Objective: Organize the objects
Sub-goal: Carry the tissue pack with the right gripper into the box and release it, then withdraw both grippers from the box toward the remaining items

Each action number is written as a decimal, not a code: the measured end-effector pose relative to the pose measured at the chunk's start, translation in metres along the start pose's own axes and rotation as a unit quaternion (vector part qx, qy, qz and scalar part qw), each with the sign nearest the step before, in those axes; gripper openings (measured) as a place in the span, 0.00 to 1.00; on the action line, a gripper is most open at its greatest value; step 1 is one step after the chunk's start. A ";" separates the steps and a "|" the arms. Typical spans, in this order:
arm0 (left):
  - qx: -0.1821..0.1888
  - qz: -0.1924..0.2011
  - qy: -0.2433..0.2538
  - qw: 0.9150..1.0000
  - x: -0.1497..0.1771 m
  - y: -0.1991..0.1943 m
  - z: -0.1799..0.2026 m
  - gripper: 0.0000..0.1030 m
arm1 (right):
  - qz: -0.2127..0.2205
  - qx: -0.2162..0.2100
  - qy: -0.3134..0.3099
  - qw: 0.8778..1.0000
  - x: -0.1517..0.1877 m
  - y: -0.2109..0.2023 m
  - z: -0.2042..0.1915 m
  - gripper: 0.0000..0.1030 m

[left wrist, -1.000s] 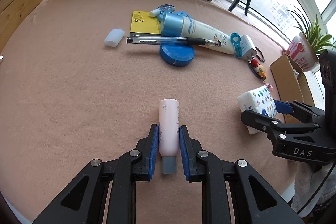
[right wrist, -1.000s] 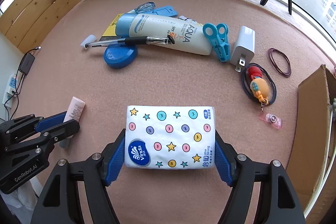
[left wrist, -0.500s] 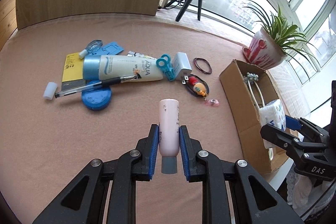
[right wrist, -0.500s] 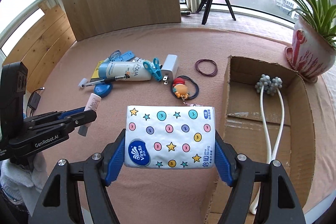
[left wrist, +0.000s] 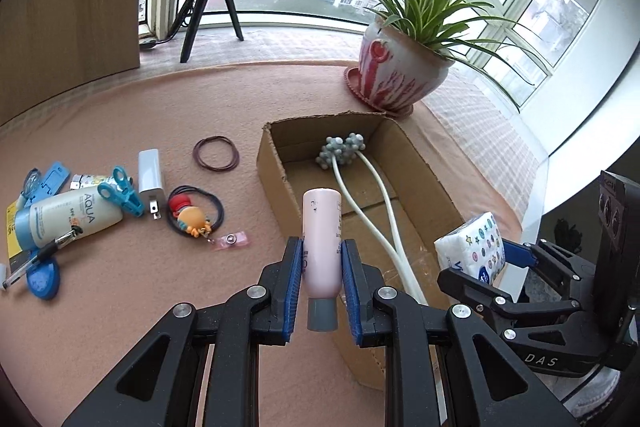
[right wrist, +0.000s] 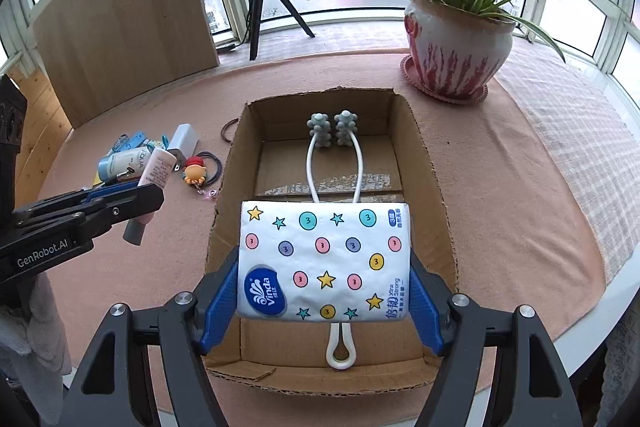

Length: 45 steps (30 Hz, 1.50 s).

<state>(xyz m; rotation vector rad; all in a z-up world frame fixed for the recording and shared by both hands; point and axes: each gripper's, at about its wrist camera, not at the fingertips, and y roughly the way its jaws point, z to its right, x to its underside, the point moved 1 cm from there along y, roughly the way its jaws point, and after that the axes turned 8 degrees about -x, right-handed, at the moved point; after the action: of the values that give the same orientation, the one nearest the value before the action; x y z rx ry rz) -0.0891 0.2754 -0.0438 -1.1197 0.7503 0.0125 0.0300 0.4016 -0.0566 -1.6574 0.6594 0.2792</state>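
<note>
Currently your left tool [left wrist: 322, 263] clamps a smooth pink tube [left wrist: 321, 235]; your right tool [right wrist: 324, 291] grips a soft tissue pack [right wrist: 324, 261] above the corrugated cardboard box [right wrist: 430, 183], white massager [right wrist: 334, 147] inside.

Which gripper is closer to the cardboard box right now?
Right. The right gripper holds the tissue pack directly above the cardboard box. The left gripper, holding the pink tube, is beside the box's left wall.
</note>
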 end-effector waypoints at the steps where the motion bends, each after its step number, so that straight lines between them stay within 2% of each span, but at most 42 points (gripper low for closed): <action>1: 0.000 0.000 0.006 1.000 -0.003 0.003 0.007 0.21 | 0.000 0.001 0.003 1.000 0.001 -0.001 0.004 0.69; 7: 0.011 -0.003 0.025 1.000 -0.013 0.018 0.033 0.21 | 0.005 0.005 0.015 1.000 0.006 -0.004 0.020 0.69; 8: 0.013 -0.005 0.023 1.000 -0.015 0.020 0.033 0.27 | 0.005 0.006 0.015 1.000 0.006 -0.004 0.021 0.69; 9: 0.013 -0.007 0.018 1.000 -0.015 0.021 0.032 0.44 | 0.004 0.006 0.013 1.000 0.006 -0.004 0.021 0.70; 11: 0.013 0.001 0.015 1.000 -0.016 0.020 0.032 0.54 | 0.003 0.012 0.007 1.000 0.006 -0.004 0.021 0.72; 16: 0.003 0.000 0.007 1.000 -0.016 0.020 0.024 0.54 | 0.015 0.023 -0.009 1.000 0.005 -0.008 0.019 0.74; 29: -0.018 0.010 -0.031 0.999 -0.005 -0.001 -0.020 0.54 | 0.021 -0.008 -0.007 1.000 -0.002 -0.009 0.000 0.74; 36: -0.044 0.010 -0.073 0.996 0.006 -0.014 -0.069 0.54 | 0.013 -0.049 -0.005 0.999 -0.006 -0.004 -0.018 0.74; 45: -0.084 0.007 -0.127 0.988 0.019 -0.031 -0.147 0.54 | 0.005 -0.095 -0.002 0.995 -0.006 0.001 -0.050 0.74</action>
<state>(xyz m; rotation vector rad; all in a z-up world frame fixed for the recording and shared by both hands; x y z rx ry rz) -0.1424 0.1349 -0.0614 -1.2459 0.5355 0.2295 0.0151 0.3549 -0.0442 -1.8351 0.6554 0.3616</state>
